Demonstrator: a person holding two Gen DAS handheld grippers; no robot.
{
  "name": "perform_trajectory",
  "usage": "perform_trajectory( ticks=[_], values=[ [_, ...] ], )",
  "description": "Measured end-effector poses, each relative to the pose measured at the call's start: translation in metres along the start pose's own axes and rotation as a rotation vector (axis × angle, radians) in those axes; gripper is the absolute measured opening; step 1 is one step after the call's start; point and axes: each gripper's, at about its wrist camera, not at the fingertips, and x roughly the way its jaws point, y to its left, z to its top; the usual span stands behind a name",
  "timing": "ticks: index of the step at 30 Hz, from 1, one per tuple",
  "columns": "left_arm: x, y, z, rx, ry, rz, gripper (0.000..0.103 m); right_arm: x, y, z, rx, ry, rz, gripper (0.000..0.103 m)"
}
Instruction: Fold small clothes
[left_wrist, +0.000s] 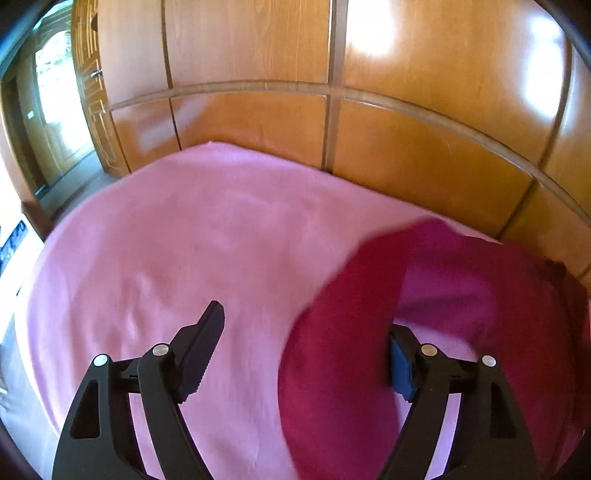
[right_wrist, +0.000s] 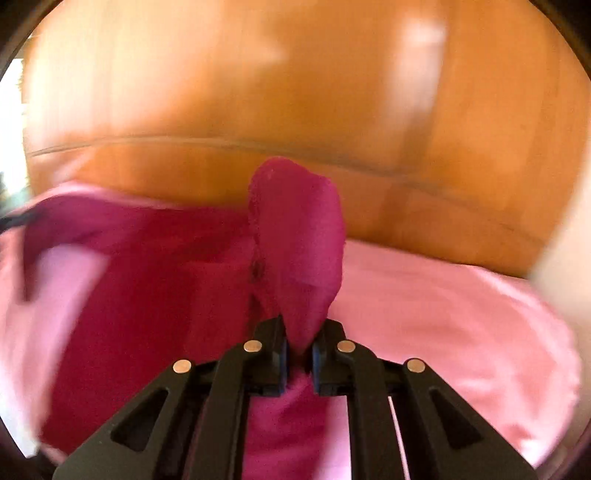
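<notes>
Two hand-held grippers | right hand-held gripper pinches your magenta garment, trailing toward 9 o'clock | left hand-held gripper spread, cloth at its 2 o'clock, nearer.

A blanket covers the surface in front of both grippers, and a wooden wardrobe stands right behind its far edge. In the left wrist view the garment lies on the right part of the blanket, draped over the right finger of the left gripper, with a doorway left of the wardrobe. In the right wrist view the garment spreads leftward over the blanket, one fold rising between the fingers of the right gripper.
</notes>
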Motion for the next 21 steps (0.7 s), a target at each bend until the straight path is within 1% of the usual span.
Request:
perform_trajectory(
  ticks=[1, 2, 3, 4, 6, 7, 8, 9, 10, 11, 12, 13, 14, 15, 16, 17, 19, 20, 21],
  values=[
    [-0.006, 0.002, -0.009, -0.003, -0.008, -0.023, 0.078, 0.004, -0.029, 0.002, 0.024, 0.008, -0.07, 0.008],
    [-0.013, 0.002, -0.019, -0.003, -0.014, -0.035, 0.078, 0.014, -0.067, 0.003, 0.057, 0.026, -0.162, 0.008],
    [-0.022, 0.002, -0.032, -0.001, -0.016, -0.047, 0.078, 0.021, -0.091, 0.004, 0.087, 0.045, -0.209, 0.008],
    [-0.029, 0.002, -0.043, 0.003, -0.01, -0.078, 0.078, 0.031, -0.119, 0.005, 0.129, 0.07, -0.255, 0.008],
    [-0.045, -0.002, -0.063, 0.005, 0.012, -0.184, 0.078, 0.054, -0.172, 0.007, 0.211, 0.113, -0.36, 0.009],
    [-0.053, -0.004, -0.074, 0.004, 0.031, -0.253, 0.078, 0.066, -0.192, 0.007, 0.235, 0.128, -0.415, 0.015],
    [-0.058, -0.006, -0.081, 0.007, 0.052, -0.317, 0.078, 0.081, -0.212, 0.008, 0.272, 0.146, -0.463, 0.025],
    [-0.065, -0.012, -0.095, 0.018, 0.099, -0.423, 0.078, 0.085, -0.223, 0.007, 0.3, 0.151, -0.474, 0.06],
    [-0.07, -0.017, -0.107, 0.031, 0.133, -0.486, 0.078, 0.089, -0.236, 0.003, 0.35, 0.149, -0.49, 0.076],
    [-0.074, -0.02, -0.116, 0.039, 0.155, -0.524, 0.078, 0.088, -0.244, -0.001, 0.385, 0.137, -0.51, 0.076],
    [-0.078, -0.026, -0.13, 0.05, 0.194, -0.585, 0.077, 0.085, -0.247, -0.007, 0.416, 0.132, -0.509, 0.076],
    [-0.079, -0.031, -0.141, 0.054, 0.23, -0.627, 0.077, 0.086, -0.247, -0.013, 0.434, 0.138, -0.475, 0.075],
    [-0.08, -0.036, -0.155, 0.047, 0.271, -0.667, 0.075, 0.082, -0.239, -0.019, 0.453, 0.148, -0.419, 0.075],
    [-0.079, -0.038, -0.163, 0.035, 0.296, -0.692, 0.072, 0.076, -0.227, -0.034, 0.477, 0.167, -0.31, 0.075],
    [-0.079, -0.041, -0.171, 0.018, 0.324, -0.723, 0.071, 0.077, -0.22, -0.039, 0.484, 0.179, -0.246, 0.075],
    [-0.078, -0.045, -0.182, -0.005, 0.356, -0.767, 0.071, 0.07, -0.202, -0.055, 0.485, 0.205, -0.125, 0.075],
    [-0.078, -0.049, -0.19, -0.027, 0.379, -0.8, 0.071, 0.06, -0.167, -0.078, 0.476, 0.256, 0.044, 0.071],
    [-0.078, -0.052, -0.193, -0.029, 0.388, -0.809, 0.071, 0.052, -0.145, -0.095, 0.472, 0.295, 0.156, 0.068],
    [-0.077, -0.051, -0.196, -0.033, 0.392, -0.822, 0.071, 0.047, -0.131, -0.106, 0.468, 0.315, 0.22, 0.064]
  ],
)
